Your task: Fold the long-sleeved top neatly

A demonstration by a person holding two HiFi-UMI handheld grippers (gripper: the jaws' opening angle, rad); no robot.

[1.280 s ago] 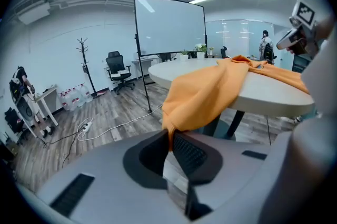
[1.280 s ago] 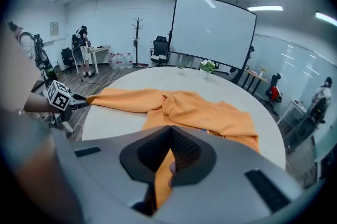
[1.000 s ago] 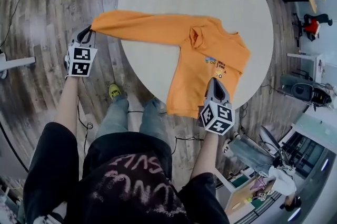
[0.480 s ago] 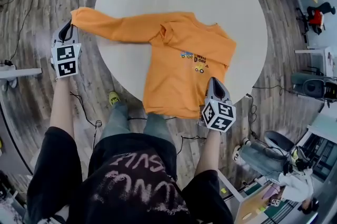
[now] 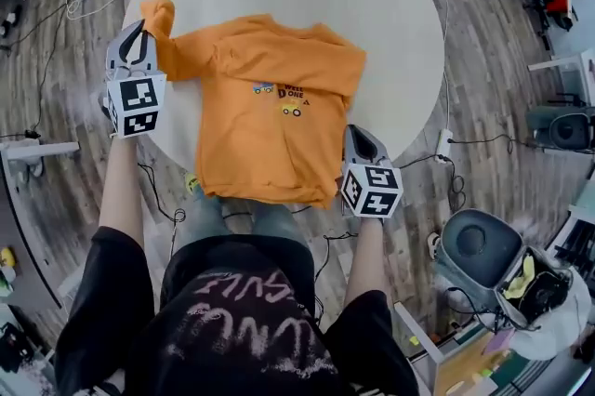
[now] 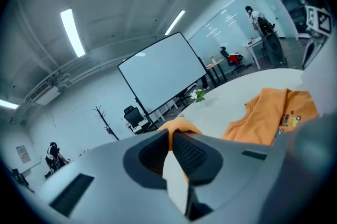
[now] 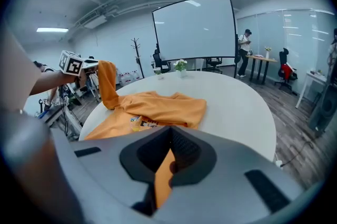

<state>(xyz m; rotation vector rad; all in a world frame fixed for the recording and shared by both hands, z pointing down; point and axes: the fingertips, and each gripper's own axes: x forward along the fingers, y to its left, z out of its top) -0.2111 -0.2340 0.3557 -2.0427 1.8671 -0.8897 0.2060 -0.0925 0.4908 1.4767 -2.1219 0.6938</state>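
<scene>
Head view: the orange top (image 5: 270, 115) lies on the round table (image 5: 390, 4), with its hem (image 5: 279, 190) over the edge at 6 o'clock. The left tool (image 5: 139, 36) at 9 o'clock holds the sleeve (image 5: 160, 13) raised, and the right tool (image 5: 357, 138) at 5 o'clock is at the hem

Left gripper view: the jaws pinch the sleeve

Right gripper view: the jaws pinch hem cloth

The sleeve fold looks to be in hand; next, carry the sleeve toward 3 o'clock and lay it flat

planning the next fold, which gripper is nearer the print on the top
Right. The right gripper grips the side edge of the top just beside the print; the left gripper holds the sleeve farther off.
</scene>
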